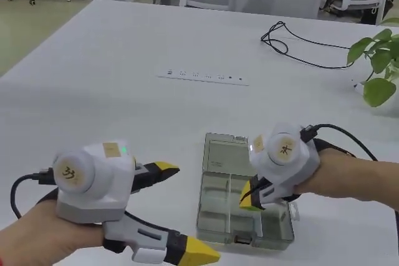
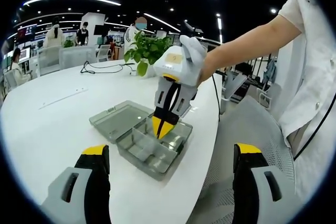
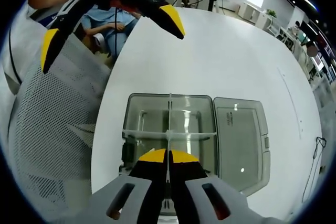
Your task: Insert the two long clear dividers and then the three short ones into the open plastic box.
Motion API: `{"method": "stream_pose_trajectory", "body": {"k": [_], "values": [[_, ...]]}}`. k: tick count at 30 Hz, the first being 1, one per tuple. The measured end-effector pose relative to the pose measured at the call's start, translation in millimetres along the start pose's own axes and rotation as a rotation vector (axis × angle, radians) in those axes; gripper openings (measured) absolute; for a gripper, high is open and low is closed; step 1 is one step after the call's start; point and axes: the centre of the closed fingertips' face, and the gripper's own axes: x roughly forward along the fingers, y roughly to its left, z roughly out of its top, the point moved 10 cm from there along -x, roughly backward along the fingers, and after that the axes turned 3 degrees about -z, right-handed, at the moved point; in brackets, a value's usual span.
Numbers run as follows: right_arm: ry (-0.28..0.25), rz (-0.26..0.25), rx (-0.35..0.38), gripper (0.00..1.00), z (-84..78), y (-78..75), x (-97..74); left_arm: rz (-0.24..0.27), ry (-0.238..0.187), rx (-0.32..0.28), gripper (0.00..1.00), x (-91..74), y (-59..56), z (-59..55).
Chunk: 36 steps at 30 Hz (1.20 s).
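Clearly the right gripper (image 3: 168, 156) is doing the work. Its jaws are clenched on the top edge of a thin clear divider (image 3: 169, 114), which runs straight ahead of them, down the middle of the open plastic box (image 3: 128, 124). A second divider (image 3: 147, 132) crosses it just ahead of the tips. The lid (image 3: 239, 140) lies flat on the bench (image 3: 210, 51), to the right of the jaws.

The left gripper (image 1: 182, 211) hangs beside the box with its jaws released and nothing between them.

I judge the step in hand to be seating this divider. To do it well, hold the strip upright and line its ends up with the slots in the box walls. Then press straight down — a tilt would likely jam it against the crossing piece. The free jaws could steady the near wall of the box so it cannot slide.

As for writing, a round sticker on the left gripper reads "33". The right gripper's sticker bears a mark I cannot make out — no brand is readable on the box.
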Motion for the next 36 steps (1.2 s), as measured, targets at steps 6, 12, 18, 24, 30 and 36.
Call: {"method": "stream_pose_trajectory", "body": {"k": [6,12,18,24,30,36], "values": [[-0.001,-0.012,0.019,0.05,-2.1,0.6,-0.1,0.0,0.002,0.001,1.0,-0.3,-0.5,0.5],[-0.058,-0.038,0.064,0.11,-3.4,1.2,-15.4,0.006,0.017,0.009,1.0,-2.7,-0.2,-0.4],[-0.134,-0.064,0.145,0.2,-11.6,-0.9,-41.0,0.01,0.034,0.015,1.0,-3.8,-0.1,-1.8],[-0.151,-0.09,0.176,0.26,-30.8,0.4,-67.9,0.017,0.043,0.023,1.0,-4.7,0.1,-2.7],[-0.129,-0.126,0.212,0.33,-61.9,3.0,-91.0,0.018,0.049,0.021,1.0,-5.4,-0.4,-3.2],[-0.091,-0.139,0.243,0.41,-91.0,9.2,-108.4,0.021,0.047,0.017,1.0,-6.3,-0.1,-3.0]]}}
